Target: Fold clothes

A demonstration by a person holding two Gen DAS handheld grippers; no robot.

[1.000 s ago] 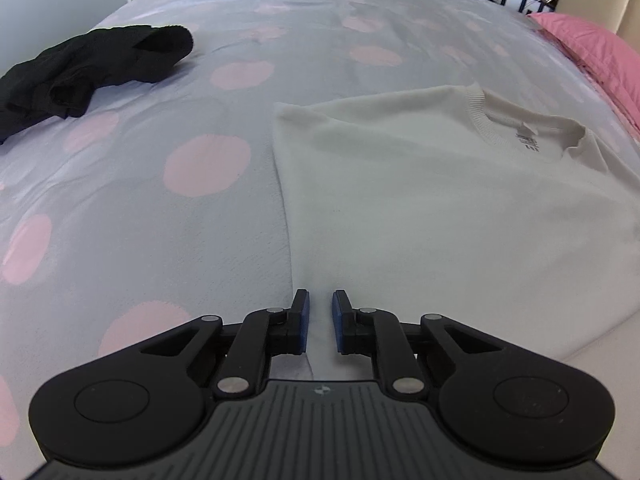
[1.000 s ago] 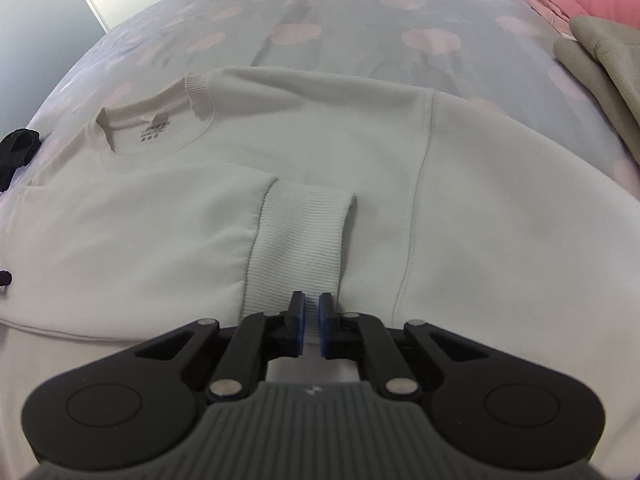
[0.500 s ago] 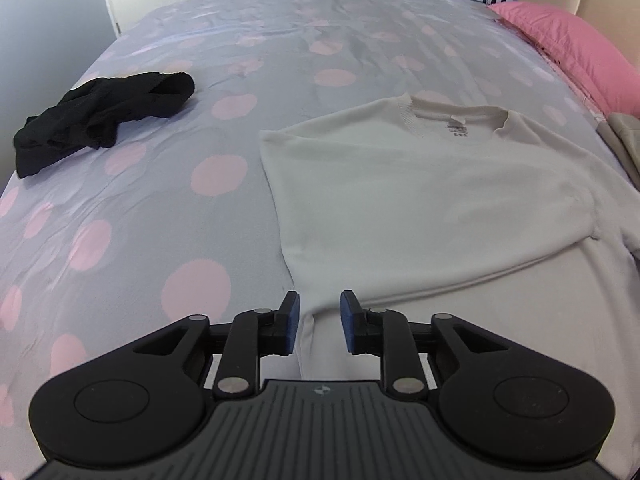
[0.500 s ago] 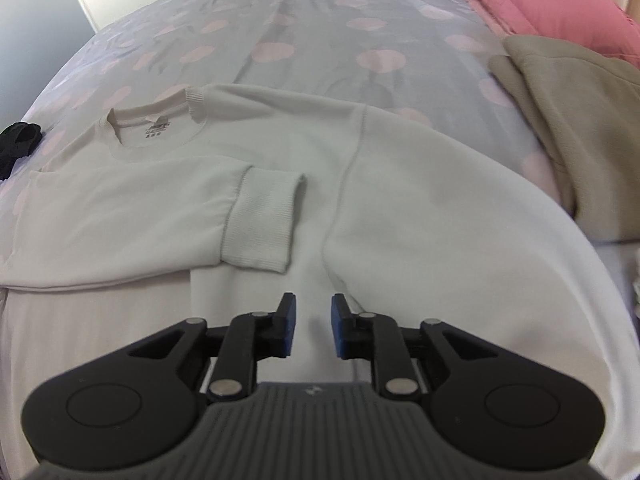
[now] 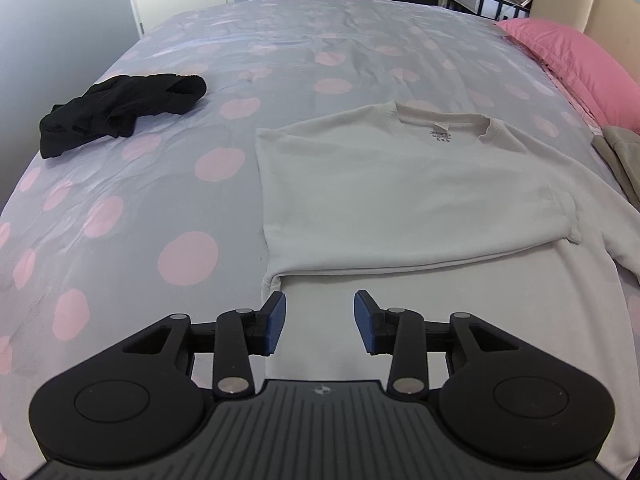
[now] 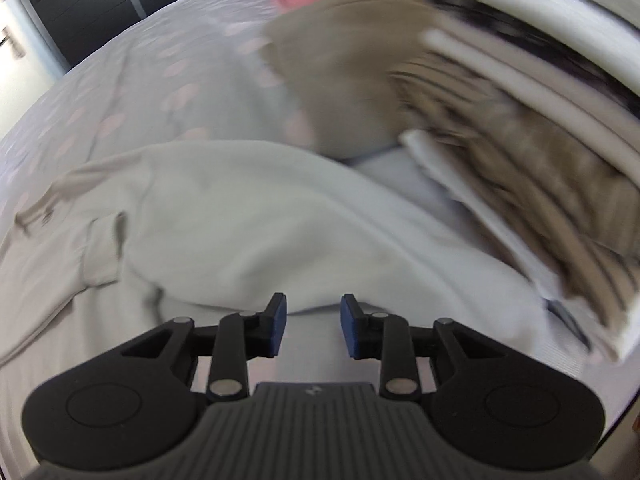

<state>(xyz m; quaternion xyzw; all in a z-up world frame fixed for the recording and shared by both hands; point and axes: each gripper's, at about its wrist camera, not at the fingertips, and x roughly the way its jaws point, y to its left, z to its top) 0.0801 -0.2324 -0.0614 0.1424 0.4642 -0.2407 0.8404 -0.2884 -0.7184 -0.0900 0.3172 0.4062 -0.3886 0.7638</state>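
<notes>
Now I'm holding both grippers, left [image 5: 316, 322] and right [image 6: 312, 324], wide apart and empty above the sweatshirt [image 5: 400, 192], lying half-folded on the bed [image 5: 160, 208], one sleeve across its chest. I'm judging the other sleeve [image 6: 248, 216] comes next. One black garment [image 5: 120, 112], one tan [image 6: 340, 68].

Very little print shows. Inside the back of the neck of the white sweatshirt [image 5: 384, 184], just under the collar, sits a small printed label [image 5: 440, 136] — dark marks in about 2 lines, too small to read in the left wrist view. In the right wrist view the same garment is motion-blurred and its neck print cannot be made out. Each claw body bears a tiny pale emblem [image 5: 321, 390] on its ribbed top plate — a symbol, not letters.
</notes>
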